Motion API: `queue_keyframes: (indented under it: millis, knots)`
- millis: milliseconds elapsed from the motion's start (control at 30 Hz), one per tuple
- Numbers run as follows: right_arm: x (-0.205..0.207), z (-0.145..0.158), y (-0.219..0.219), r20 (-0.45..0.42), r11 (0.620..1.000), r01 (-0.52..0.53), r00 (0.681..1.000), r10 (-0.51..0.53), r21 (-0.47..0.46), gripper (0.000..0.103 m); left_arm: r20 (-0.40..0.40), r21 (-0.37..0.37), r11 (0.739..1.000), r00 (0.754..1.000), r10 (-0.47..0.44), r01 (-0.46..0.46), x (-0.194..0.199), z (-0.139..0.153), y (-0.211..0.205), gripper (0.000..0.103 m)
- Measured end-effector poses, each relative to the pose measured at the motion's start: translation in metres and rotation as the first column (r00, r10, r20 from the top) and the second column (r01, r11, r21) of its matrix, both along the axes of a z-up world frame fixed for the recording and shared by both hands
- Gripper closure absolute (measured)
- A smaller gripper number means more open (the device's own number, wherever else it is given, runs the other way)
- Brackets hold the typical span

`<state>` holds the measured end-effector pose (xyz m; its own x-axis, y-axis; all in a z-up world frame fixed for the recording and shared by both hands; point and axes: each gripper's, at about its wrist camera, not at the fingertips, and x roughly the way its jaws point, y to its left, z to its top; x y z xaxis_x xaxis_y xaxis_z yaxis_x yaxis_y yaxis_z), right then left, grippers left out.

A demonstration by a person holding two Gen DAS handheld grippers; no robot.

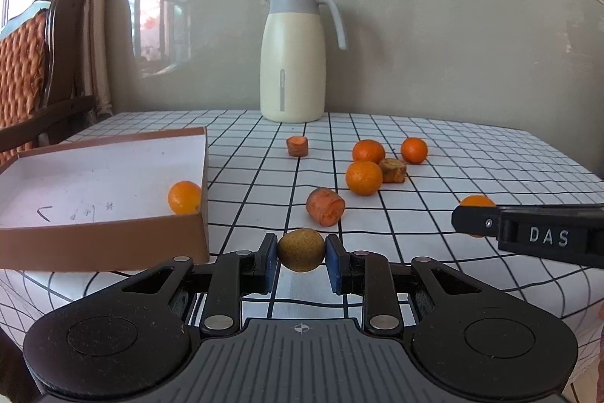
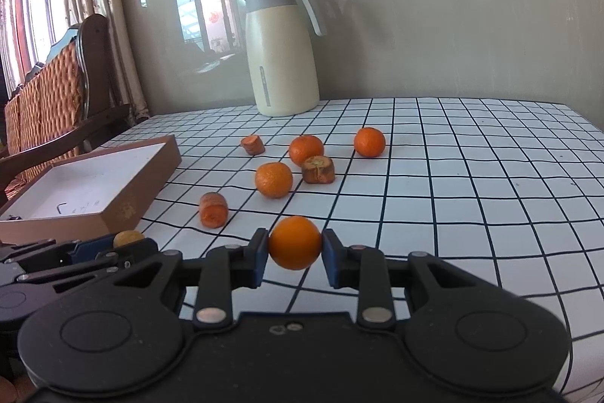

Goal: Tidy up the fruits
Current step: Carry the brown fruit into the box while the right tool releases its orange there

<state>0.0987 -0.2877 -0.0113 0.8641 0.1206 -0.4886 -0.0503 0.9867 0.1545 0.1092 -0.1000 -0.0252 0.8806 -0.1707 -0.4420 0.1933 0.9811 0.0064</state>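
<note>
Left gripper (image 1: pixel 301 257) jaws clench a brownish-green fruit (image 1: pixel 301 250) beside the box (image 1: pixel 113 233) — right gripper (image 2: pixel 295 253) jaws clench an orange (image 2: pixel 295 243).

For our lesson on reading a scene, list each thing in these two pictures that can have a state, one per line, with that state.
Left claw: shut on the brownish fruit, lifted.
Right claw: shut on an orange, lifted.
Box: open, one orange inside.
Three oranges: loose on the tablecloth.
Three carrot pieces: cut, lying loose.
Jug: upright, lid closed.
</note>
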Motion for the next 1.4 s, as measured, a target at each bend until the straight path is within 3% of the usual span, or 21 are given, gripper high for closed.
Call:
queue_keyframes:
  millis: [533, 933, 1400]
  knots:
    - [-0.014, 0.013, 0.041, 0.094, 0.991, -0.137, 0.986, 0.136, 0.003, 0.081, 0.058, -0.035, 0.999, 0.998, 0.036, -0.034, -0.022, 0.021, 0.033, 0.075]
    - [-0.001, 0.019, 0.076, 0.141, 0.974, -0.225, 0.966, 0.218, 0.029, 0.081, 0.101, -0.063, 0.988, 0.984, 0.146, -0.141, -0.024, 0.032, 0.075, 0.075]
    - [0.021, 0.024, 0.116, 0.177, 0.954, -0.291, 0.945, 0.274, 0.077, 0.081, 0.112, -0.072, 0.958, 0.952, 0.284, -0.277, -0.018, 0.035, 0.125, 0.075]
